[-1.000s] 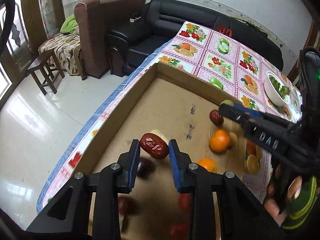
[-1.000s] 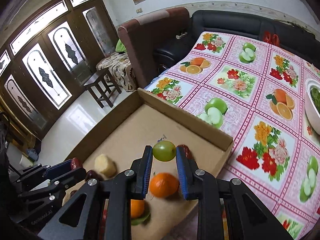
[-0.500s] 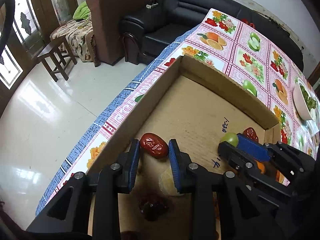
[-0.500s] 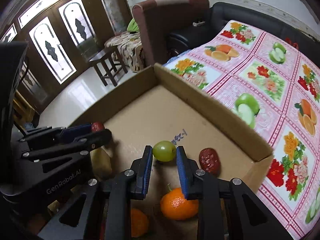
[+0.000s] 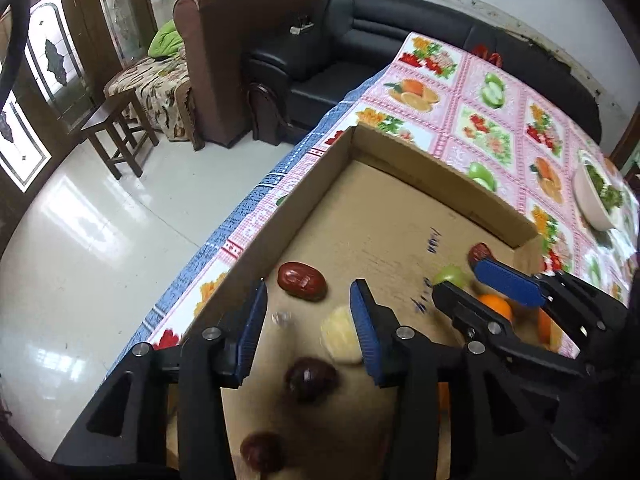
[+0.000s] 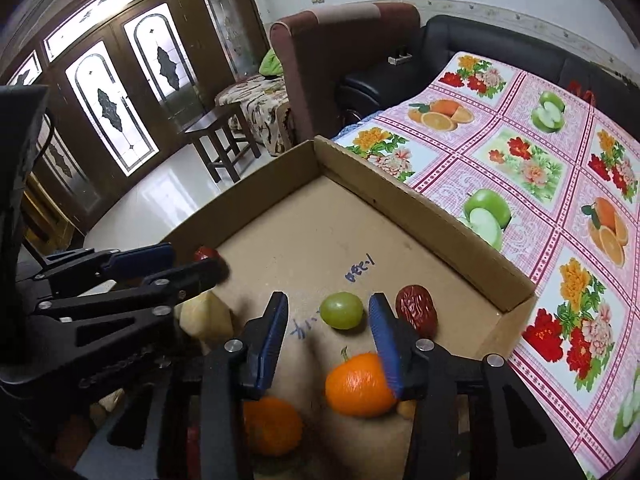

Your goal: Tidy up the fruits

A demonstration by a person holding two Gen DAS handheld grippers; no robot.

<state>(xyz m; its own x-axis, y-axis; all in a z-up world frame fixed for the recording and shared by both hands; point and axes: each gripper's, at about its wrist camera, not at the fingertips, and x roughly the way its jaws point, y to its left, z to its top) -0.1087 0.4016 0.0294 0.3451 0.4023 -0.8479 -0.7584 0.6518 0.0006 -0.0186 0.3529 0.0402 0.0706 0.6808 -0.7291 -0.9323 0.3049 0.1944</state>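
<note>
Seeing a shallow cardboard box (image 6: 424, 216) on the fruit-print tablecloth (image 6: 560, 168), holding all the fruit. In the right wrist view: green grape (image 6: 342, 310) lying on the box floor at lower centre, wrinkled red date (image 6: 416, 310) just right of it near the box corner, one orange (image 6: 358, 384) below the grape, second orange (image 6: 272, 426) at lower left, pale yellow fruit piece (image 6: 206, 316) at left. In the left wrist view: glossy red date (image 5: 301, 281) sitting on the box floor at centre, close to the left wall; two darker dates (image 5: 312, 378) blurred below it. A white bowl of greens (image 5: 596, 200) is sitting on the cloth at far right, outside the box.

We're opening both grippers. Left gripper (image 5: 306, 320): jaws spread and widening, pads clear of the red date, which is lying just beyond the tips, not pinched. Right gripper (image 6: 328, 330): jaws parting, grape sitting between the fingertips with a gap on each side, so we're not gripping it. We're seeing the two grippers close together over the box, the left one at the left edge of the right wrist view.
</note>
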